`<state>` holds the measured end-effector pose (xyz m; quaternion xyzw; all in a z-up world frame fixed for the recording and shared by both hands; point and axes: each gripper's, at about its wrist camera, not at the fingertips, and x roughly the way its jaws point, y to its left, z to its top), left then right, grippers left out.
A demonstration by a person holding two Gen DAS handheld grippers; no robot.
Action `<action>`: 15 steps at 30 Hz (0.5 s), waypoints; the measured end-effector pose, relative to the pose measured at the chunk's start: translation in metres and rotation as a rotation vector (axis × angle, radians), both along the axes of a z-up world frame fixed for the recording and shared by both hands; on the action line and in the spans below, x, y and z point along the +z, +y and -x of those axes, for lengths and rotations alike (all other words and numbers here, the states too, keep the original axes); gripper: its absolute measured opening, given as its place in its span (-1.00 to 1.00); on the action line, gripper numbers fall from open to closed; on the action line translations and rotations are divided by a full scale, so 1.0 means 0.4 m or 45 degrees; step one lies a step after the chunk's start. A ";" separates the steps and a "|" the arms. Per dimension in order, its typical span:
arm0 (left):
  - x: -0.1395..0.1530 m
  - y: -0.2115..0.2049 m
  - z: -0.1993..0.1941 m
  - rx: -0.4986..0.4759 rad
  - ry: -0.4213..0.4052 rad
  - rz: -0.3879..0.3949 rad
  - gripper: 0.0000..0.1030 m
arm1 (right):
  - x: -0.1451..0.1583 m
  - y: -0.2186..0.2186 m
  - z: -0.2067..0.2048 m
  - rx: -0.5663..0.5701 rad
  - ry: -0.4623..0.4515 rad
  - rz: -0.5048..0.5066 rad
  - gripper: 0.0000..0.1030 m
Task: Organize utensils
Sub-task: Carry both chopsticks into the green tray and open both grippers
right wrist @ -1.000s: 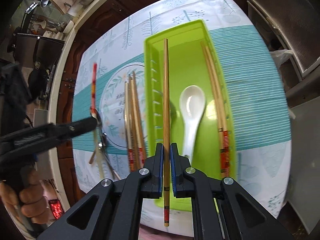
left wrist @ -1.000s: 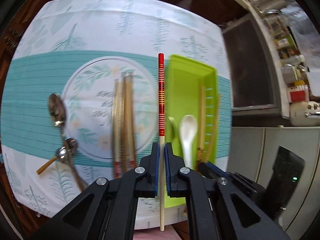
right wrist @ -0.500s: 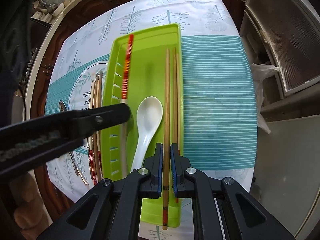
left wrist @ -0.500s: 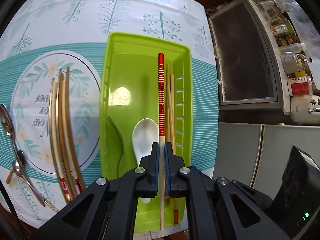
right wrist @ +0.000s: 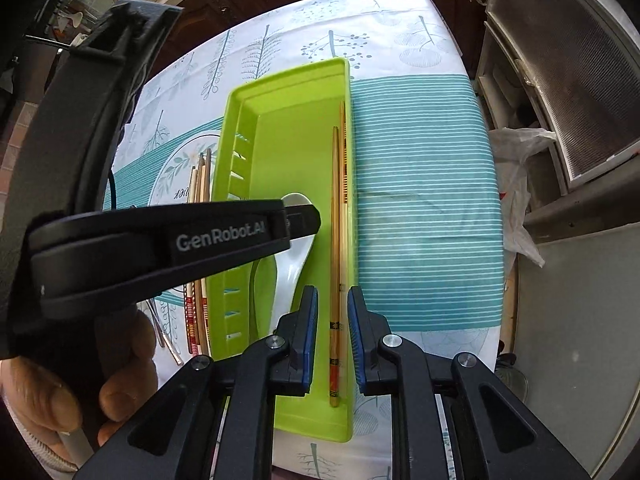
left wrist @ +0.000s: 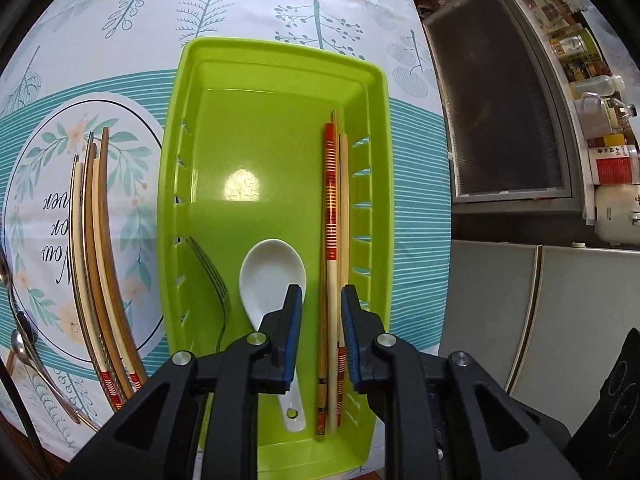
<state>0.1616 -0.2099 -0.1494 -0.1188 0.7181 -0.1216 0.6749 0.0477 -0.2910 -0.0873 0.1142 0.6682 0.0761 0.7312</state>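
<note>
While both grippers point down over the table, the count runs from the left edge. In the left wrist view, two metal spoons (left wrist: 22, 344) lie at nine o'clock on the patterned tablecloth (left wrist: 120, 20). Next come what look like four loose chopsticks (left wrist: 94, 248) across a printed circle whose upside-down writing is only partly legible. At the centre sits one green tray (left wrist: 276, 56), which holds one fork (left wrist: 214, 280) along its left wall, one white soup spoon (left wrist: 272, 276) beside it, and a bundle along its right wall: one red-banded chopstick (left wrist: 329, 188) and at least two plain wooden chopsticks (left wrist: 343, 184), touching one another.

The left gripper (left wrist: 320, 320) stands at six o'clock; its jaws have just been opening and are now spread, with the bundle between them but the blue pads clear of it. At three o'clock, bottles and jars (left wrist: 600, 120) line a shelf, their labels too small to read.

In the right wrist view, the left gripper's black body crosses from nine o'clock and bears the words "GenRobot.AI". A hand (right wrist: 52, 400) grips it at seven o'clock. The right gripper (right wrist: 333, 332) is at six o'clock; its jaws have also just been opening and are parted, with one wooden chopstick (right wrist: 334, 240) lying in the tray between them, untouched.
</note>
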 end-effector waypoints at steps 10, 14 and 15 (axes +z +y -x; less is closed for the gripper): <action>0.042 0.030 0.032 -0.101 -0.048 -0.082 -0.55 | -0.010 0.031 0.014 0.019 0.014 -0.019 -0.70; 0.069 0.058 0.051 -0.132 -0.080 -0.114 -0.51 | -0.017 0.048 0.018 0.027 0.024 -0.022 -0.70; 0.076 0.065 0.055 -0.137 -0.091 -0.120 -0.47 | -0.018 0.052 0.019 0.028 0.025 -0.024 -0.70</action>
